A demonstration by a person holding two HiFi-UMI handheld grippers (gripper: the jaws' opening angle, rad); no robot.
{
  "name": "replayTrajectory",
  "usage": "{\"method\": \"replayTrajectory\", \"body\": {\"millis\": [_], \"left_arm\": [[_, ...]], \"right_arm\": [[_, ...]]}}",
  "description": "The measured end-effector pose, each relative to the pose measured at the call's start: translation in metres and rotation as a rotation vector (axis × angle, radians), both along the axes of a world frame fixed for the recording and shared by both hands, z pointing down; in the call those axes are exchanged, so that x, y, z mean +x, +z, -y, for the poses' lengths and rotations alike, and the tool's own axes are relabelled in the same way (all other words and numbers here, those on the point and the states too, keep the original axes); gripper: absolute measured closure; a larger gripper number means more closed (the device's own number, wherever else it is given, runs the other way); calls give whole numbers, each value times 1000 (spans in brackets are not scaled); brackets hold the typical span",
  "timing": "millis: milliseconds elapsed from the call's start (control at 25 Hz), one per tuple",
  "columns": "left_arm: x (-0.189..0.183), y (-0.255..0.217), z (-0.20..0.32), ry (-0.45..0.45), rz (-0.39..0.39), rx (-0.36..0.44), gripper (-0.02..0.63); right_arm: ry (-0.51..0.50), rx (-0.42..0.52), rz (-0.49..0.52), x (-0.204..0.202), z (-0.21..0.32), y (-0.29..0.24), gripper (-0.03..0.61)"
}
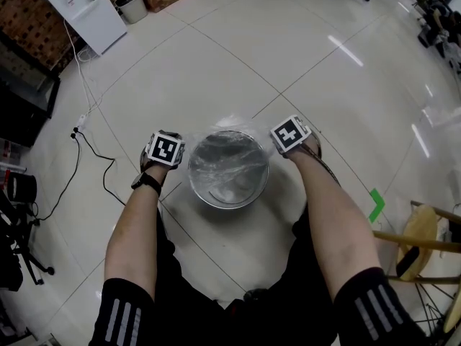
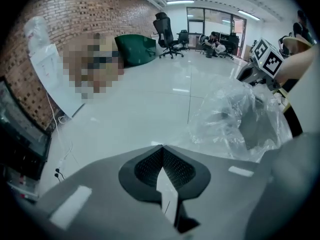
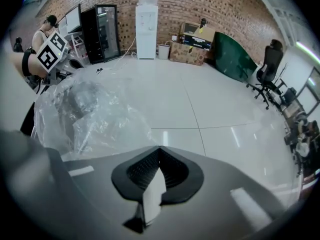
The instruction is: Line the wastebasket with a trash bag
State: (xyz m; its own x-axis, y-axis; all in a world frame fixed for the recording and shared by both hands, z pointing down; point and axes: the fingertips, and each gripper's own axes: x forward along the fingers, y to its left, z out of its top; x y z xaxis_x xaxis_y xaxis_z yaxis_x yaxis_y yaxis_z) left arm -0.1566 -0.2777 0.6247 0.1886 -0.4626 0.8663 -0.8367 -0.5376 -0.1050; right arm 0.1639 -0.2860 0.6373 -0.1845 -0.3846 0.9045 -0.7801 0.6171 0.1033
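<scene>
A round metal wastebasket (image 1: 227, 170) stands on the pale tiled floor, with a clear trash bag (image 1: 238, 130) inside it and bunched over its far rim. My left gripper (image 1: 166, 152) hangs just left of the rim and my right gripper (image 1: 291, 135) just beyond the right rim, both pointing steeply down. In the left gripper view the jaws (image 2: 162, 150) are shut with nothing seen between them, and the crumpled bag (image 2: 235, 119) lies off to the right. The right gripper (image 3: 159, 150) is likewise shut, with the bag (image 3: 87, 116) to its left.
A white water dispenser (image 1: 85, 9) and a small bin (image 1: 132, 6) stand at the far left by a brick wall. A black cable (image 1: 86, 150) trails across the floor on the left. A wooden stool (image 1: 421, 244) is at the right, near a green floor mark (image 1: 376, 204).
</scene>
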Motion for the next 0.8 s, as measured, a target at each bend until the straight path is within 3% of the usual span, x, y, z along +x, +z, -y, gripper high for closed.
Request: {"method": "replayTrajectory", "body": {"millis": [80,280,440,600,680,800], "left_arm": [[-4,2,0,-6,25,-2,620],[2,25,-17,25,34,-100,620],[4,43,-52,45,31,-281,620],[9,55,-71,125,7,-370,620],[16,57,-72,142,-29,-375,618],[20,54,-74,160,-46,-387,576]], "right_arm": [[-28,8,9,-7,2,-1,572],[-53,-99,-26,0,-19,21,572],[-75,-160,-26,-6,-30,25,572],[-181,-337,-1,-16,-70,40,572],[-197,-420,24,-17,-87,49,572],[-216,-426,22,-18,-90,47,571]]}}
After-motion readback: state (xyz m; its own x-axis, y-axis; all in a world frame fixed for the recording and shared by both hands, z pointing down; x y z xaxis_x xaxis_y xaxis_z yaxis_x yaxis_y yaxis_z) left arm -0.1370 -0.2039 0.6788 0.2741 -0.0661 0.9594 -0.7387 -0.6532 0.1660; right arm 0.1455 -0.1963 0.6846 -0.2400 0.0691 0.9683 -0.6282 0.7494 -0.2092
